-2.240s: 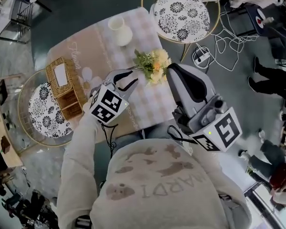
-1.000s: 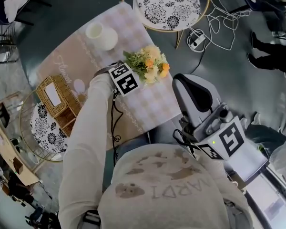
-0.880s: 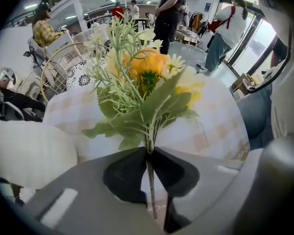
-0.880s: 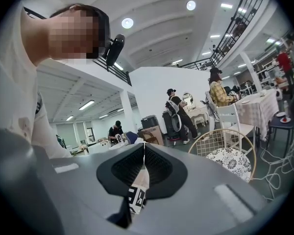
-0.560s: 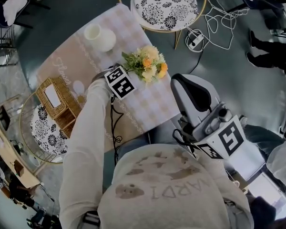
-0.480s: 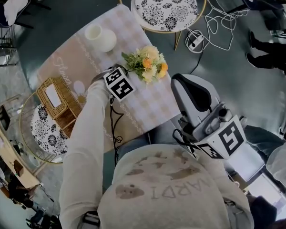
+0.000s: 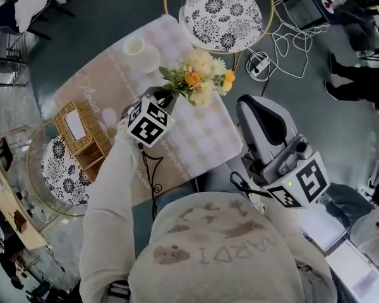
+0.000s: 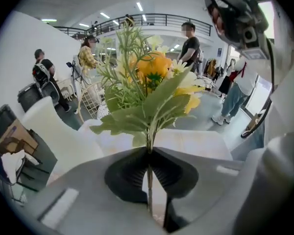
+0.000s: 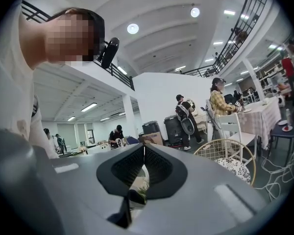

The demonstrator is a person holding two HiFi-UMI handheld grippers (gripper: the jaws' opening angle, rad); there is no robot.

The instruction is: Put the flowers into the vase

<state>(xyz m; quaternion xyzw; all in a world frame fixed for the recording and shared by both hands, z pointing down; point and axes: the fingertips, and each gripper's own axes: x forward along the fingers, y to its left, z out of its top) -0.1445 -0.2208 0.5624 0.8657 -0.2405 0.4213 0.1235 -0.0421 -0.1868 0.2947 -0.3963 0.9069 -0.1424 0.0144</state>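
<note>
Your left gripper (image 8: 148, 153) pinches the yellow-orange flower bunch (image 8: 147, 82) by its stem, blooms upright for the round cream vase (image 7: 142, 52) nearby. Your right gripper (image 9: 144, 148) is closed, empty.

Bunch of yellow, orange and cream flowers with green leaves (image 7: 201, 81) was off the surface, its thin green stem (image 8: 148, 180) pinched upright between the closed jaws of the left gripper (image 7: 166, 97). Blooms were spread up and outward, with broad leaves just above the grip. Cream-white rounded ceramic vase (image 7: 141, 50) stood upright on the pale checked tablecloth (image 7: 205, 137), mouth up, near the bunch but clear of it, on its far-left side in the head view.
</note>
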